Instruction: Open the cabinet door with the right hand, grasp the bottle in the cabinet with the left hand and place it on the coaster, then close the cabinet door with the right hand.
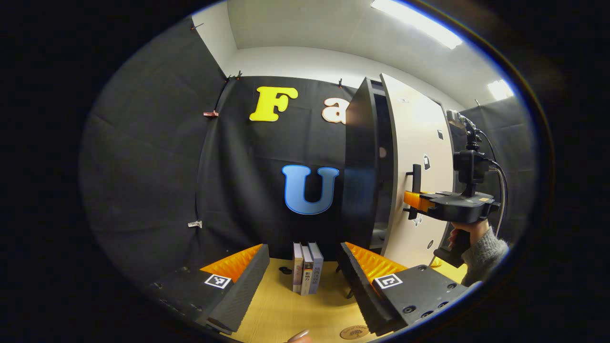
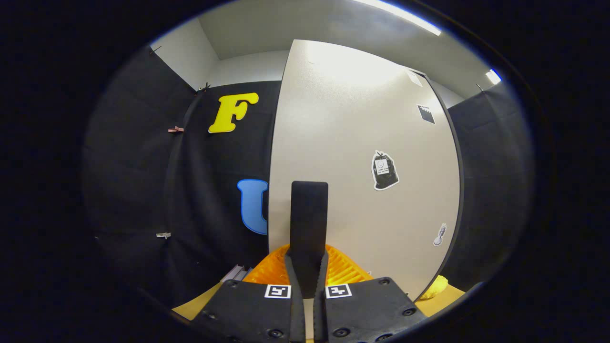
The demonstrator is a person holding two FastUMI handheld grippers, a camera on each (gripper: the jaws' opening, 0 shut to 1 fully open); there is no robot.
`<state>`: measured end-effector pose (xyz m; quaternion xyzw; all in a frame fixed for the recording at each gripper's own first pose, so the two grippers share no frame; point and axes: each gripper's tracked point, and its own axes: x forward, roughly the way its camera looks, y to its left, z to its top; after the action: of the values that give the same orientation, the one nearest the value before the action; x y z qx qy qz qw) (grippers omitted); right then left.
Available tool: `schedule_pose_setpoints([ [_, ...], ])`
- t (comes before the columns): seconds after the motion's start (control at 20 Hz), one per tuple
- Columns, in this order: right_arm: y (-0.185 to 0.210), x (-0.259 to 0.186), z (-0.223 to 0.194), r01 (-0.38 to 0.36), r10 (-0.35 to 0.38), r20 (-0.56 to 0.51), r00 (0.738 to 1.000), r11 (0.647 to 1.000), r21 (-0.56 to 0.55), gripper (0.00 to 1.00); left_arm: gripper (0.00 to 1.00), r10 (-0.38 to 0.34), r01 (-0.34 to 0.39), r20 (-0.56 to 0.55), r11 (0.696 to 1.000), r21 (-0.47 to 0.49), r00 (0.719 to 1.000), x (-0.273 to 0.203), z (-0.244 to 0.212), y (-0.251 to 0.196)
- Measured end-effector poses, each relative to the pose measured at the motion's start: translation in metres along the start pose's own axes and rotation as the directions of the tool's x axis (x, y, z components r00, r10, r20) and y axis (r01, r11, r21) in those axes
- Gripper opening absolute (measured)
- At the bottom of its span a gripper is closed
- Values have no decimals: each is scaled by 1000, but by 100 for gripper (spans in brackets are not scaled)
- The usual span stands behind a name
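Cabinet (image 1: pixel 369 162): stood at the table's (image 1: pixel 286 309) far right edge. Door (image 2: pixel 362 157): we found it ajar, so opening was under way; next, we judged, a wider swing. Right gripper (image 2: pixel 309 267): clamped on the door handle (image 2: pixel 309 219), held by a hand (image 1: pixel 464 231). Left gripper (image 1: pixel 300 274): spread wide, holding nothing, over the table's near edge. Books (image 1: pixel 307 267): upright at the far edge. Coaster (image 1: pixel 353 332): near edge, free room around it. Bottle: inside the cabinet, we presumed; we could not make it out.

left claw (image 1: pixel 302 278) gapes over table (image 1: pixel 286 312); right claw (image 1: pixel 413 200) grips door handle (image 1: pixel 416 177).
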<state>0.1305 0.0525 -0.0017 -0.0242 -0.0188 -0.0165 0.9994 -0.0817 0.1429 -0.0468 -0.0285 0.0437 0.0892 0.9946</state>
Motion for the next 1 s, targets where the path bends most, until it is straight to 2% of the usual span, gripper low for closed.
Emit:
schedule_pose_setpoints([
  [0.15,-12,-29,4,-7,7,-13,1000,1000,-10,11,93,-36,36,18,999,-10,999,-5,9,-15],
  [0.2,-16,-39,5,-11,11,-16,1000,1000,-9,11,90,-49,49,26,999,-13,998,-7,12,-20],
  [0.25,-20,-47,6,-12,12,-19,1000,1000,-11,11,93,-62,62,31,998,-13,998,-7,12,-25],
  [0.35,-29,-64,8,-12,12,-23,1000,1000,-23,11,94,-92,93,30,996,-7,995,-10,11,-38],
  [0.4,-34,-72,10,-10,10,-25,1000,1000,-24,11,96,-112,112,29,994,-7,993,-11,10,-46],
  [0.45,-39,-79,11,-8,7,-27,1000,1000,-25,11,94,-132,133,29,991,-9,991,-11,11,-54],
  [0.65,-61,-110,16,8,-10,-34,999,999,-41,11,93,-218,218,31,976,-11,976,-15,13,-86],
  [0.9,-95,-142,23,83,-85,-39,996,995,-61,11,93,-321,322,35,946,-25,946,-14,12,-120],
  [0.95,-104,-150,23,107,-110,-41,993,992,-69,10,96,-342,343,34,939,-27,939,-14,12,-125],
  [1.0,-113,-157,25,132,-136,-40,990,988,-75,10,93,-363,364,34,931,-27,931,-14,11,-132],
])
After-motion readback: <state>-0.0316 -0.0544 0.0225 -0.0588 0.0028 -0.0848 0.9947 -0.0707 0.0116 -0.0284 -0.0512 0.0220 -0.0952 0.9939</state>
